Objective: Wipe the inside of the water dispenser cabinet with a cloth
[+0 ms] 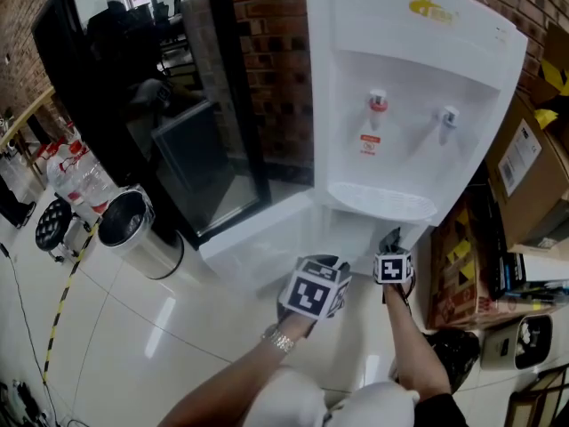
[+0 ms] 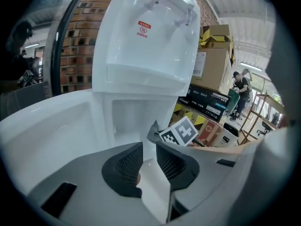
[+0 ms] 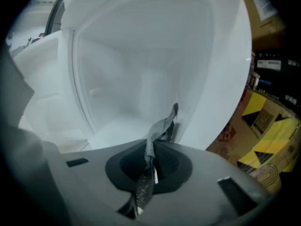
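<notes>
The head view looks steeply down from above the water dispenser (image 1: 404,105). Both gripper views sit low, close before its open cabinet (image 3: 141,88), facing inward. All three share that cabinet.

Bright, even light fills every view, the white water dispenser (image 1: 391,69) looks almost overexposed, the glossy floor (image 1: 133,327) carries soft glare, and both gripper views bend strongly with dark corners and blurred near parts.

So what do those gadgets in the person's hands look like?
The left gripper and right gripper are grey, each with two black ribbed pads and a white cube printed with black square markers. A metal band circles the left wrist.
</notes>
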The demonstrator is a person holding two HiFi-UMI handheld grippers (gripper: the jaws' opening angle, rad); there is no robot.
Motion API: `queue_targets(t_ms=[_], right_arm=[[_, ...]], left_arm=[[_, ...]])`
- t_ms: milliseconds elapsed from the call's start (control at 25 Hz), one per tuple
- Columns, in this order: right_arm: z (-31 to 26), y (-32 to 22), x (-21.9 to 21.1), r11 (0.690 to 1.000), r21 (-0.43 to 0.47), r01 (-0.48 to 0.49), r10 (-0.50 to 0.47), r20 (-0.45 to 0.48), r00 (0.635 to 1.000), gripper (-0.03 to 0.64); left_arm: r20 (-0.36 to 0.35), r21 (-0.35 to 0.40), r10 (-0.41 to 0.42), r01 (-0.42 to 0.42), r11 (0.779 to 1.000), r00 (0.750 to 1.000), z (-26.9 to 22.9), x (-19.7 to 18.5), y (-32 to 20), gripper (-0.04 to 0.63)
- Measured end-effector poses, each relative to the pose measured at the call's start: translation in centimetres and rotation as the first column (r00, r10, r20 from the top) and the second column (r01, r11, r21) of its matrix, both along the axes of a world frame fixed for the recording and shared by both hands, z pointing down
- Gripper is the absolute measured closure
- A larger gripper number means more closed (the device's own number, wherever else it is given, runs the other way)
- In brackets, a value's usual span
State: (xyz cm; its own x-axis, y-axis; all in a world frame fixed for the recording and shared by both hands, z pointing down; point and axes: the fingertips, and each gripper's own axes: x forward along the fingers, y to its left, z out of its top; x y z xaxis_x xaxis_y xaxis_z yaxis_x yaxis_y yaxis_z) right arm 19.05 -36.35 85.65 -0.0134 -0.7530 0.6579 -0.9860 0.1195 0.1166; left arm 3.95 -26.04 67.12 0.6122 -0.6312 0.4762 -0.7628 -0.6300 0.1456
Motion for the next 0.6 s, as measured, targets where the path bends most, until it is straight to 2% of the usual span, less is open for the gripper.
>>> queue_targets(t_ms=[80,160,280,400,480,600], right_arm=[[2.9,0.7,-1.0,0.997,-0.065,0.032,-0.031,0.02,0.999,0.604],[4.4,1.2,-1.9,0.994,-0.09,0.06,-0.058,0.015,0.998,0.604],[2.3,-0.6,-4.1,0.992,-0.009,0.124,-0.124,0.015,0.992,0.603],[-0.5,-4.1,-6.2,0.975,0.064,0.21,-0.208,-0.039,0.977,0.603],[-0.4,-5.9,-6.6,0.966,0.055,0.253,-0.248,-0.085,0.965,0.604],[1.7,-7.4,-6.3,0.964,0.001,0.267,-0.265,-0.124,0.956,0.604]], left_arm=[[0.015,-0.005,0.006,-0.006,1.0,1.0,0.4,-0.1,0.1,0.503],[0.029,-0.014,0.001,0.0,1.0,1.0,1.0,-0.7,0.0,0.503],[0.021,-0.025,-0.026,0.026,0.999,0.999,1.5,-1.7,-0.1,0.503],[0.013,-0.026,-0.03,0.031,0.999,0.999,1.3,-2.2,-0.2,0.505],[0.013,-0.029,-0.027,0.027,0.999,1.0,1.2,-2.3,-0.1,0.505],[0.021,-0.035,-0.03,0.031,0.999,0.999,1.3,-2.9,0.2,0.505]])
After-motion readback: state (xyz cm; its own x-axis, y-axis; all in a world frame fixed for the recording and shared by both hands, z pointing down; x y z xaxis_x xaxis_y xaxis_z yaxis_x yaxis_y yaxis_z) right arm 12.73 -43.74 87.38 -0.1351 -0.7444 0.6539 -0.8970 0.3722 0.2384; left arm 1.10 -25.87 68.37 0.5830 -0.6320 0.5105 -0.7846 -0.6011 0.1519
